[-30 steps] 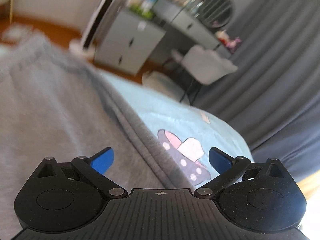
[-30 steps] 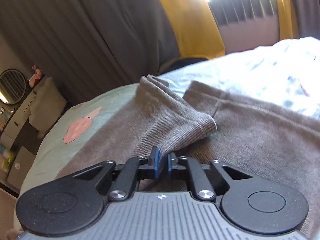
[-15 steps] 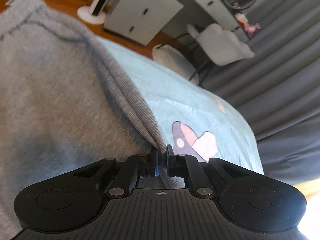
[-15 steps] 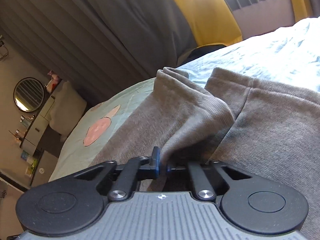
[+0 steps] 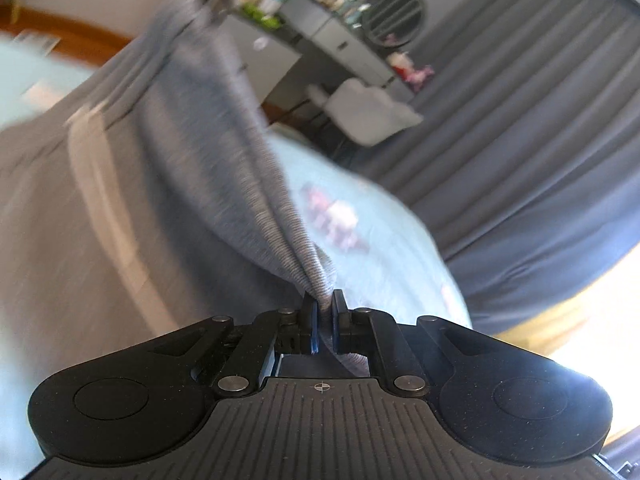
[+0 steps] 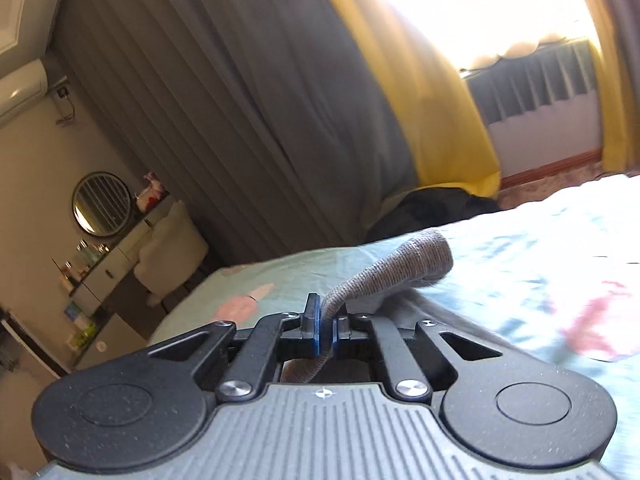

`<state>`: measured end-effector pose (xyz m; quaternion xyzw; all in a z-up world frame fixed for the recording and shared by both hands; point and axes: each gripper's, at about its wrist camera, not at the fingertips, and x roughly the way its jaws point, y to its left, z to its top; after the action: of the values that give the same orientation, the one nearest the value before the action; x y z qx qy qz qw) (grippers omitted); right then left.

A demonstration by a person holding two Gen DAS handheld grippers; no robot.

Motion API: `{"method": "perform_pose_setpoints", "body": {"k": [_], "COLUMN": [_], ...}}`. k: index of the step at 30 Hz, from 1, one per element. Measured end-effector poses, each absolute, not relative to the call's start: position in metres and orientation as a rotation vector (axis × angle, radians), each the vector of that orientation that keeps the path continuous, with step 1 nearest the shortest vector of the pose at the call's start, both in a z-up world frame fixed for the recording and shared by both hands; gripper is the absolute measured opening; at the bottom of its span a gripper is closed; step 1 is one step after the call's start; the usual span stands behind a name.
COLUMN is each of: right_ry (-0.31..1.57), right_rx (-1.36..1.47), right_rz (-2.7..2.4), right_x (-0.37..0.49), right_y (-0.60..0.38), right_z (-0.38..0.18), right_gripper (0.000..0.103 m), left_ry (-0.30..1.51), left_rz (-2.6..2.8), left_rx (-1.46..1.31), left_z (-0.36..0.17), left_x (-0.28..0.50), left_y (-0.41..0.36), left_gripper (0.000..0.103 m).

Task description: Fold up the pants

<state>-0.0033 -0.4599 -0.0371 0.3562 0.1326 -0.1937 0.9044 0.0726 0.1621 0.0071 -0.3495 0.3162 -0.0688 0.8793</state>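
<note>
The grey knit pants [image 5: 208, 168] lie on a light blue bed sheet [image 5: 384, 248]. My left gripper [image 5: 324, 300] is shut on a bunched edge of the pants, and the cloth rises from the bed in a taut ridge up to the jaws. In the right wrist view my right gripper [image 6: 327, 322] is shut on another part of the pants [image 6: 400, 268], a ribbed cuff-like end that curls up and over to the right above the sheet [image 6: 520, 264]. Both views are blurred by motion.
Grey curtains [image 5: 520, 128] hang beyond the bed, with yellow curtains [image 6: 432, 112] beside a bright window. A dresser with a round mirror [image 6: 101, 204] and a white chair [image 5: 364, 112] stand past the bed's far edge.
My left gripper closed on the pants' edge and lifted it off the bed, pulling it sideways. My right gripper stayed shut on its end of the pants and rose, dragging the cloth up.
</note>
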Motion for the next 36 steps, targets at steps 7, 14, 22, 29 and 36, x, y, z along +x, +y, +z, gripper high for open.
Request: {"method": "perform_pose_setpoints", "body": {"k": [7, 14, 22, 29, 36], "right_ry": [0.529, 0.539, 0.525, 0.555, 0.534], "right_rx": [0.809, 0.879, 0.897, 0.986, 0.761], "right_rz": [-0.48, -0.425, -0.423, -0.429, -0.512], "right_x": [-0.02, -0.011, -0.008, -0.003, 0.0], "right_y": [-0.465, -0.464, -0.464, -0.476, -0.464], "right_z": [-0.098, -0.11, -0.113, -0.128, -0.092], "right_gripper": [0.016, 0.036, 0.013, 0.016, 0.006], "left_ry": [0.73, 0.691, 0.721, 0.732, 0.678], "left_rz": [0.053, 0.225, 0.261, 0.242, 0.195], "left_rx": [-0.835, -0.812, -0.973, -1.06, -1.068], "left_z": [-0.025, -0.023, -0.05, -0.069, -0.053], "left_x": [0.038, 0.054, 0.043, 0.067, 0.041], "left_y": [0.18, 0.217, 0.244, 0.249, 0.256], "left_gripper": [0.023, 0.07, 0.065, 0.033, 0.013]}}
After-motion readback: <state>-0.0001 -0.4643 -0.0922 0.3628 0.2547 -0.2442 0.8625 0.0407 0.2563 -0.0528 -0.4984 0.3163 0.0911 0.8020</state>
